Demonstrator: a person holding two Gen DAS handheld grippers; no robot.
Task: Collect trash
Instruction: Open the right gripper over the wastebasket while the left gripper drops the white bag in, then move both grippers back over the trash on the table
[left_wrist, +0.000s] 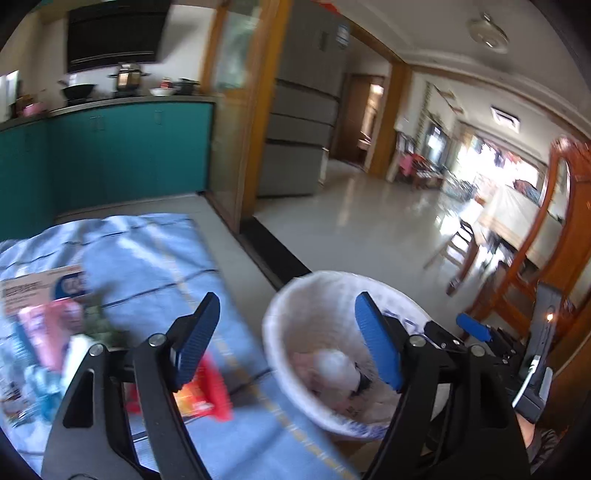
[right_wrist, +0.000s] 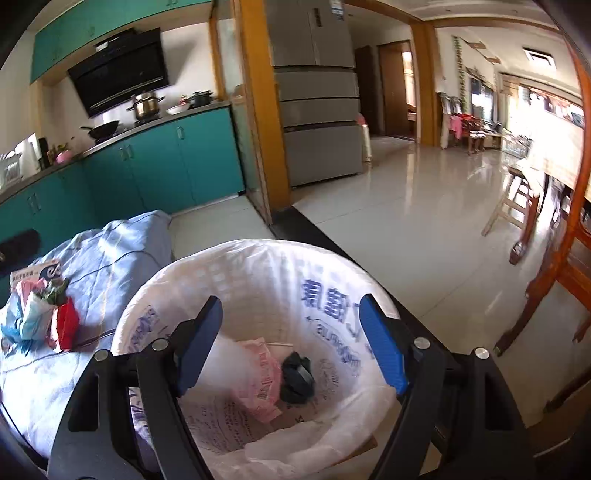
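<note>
Daylight is flooding in from the right, and one view is smearing

Sun is pouring through the windows (right_wrist: 546, 107) at the far right, blowing them out to white and throwing glare across the glossy floor (right_wrist: 424, 206). The left wrist view is blurring with motion, worst over the blue cloth (left_wrist: 155, 258) and the wrappers (left_wrist: 55, 325) at lower left; the right wrist view is staying fairly sharp. Fisheye distortion is bending the door frames, and black corners are vignetting both frames.
</note>
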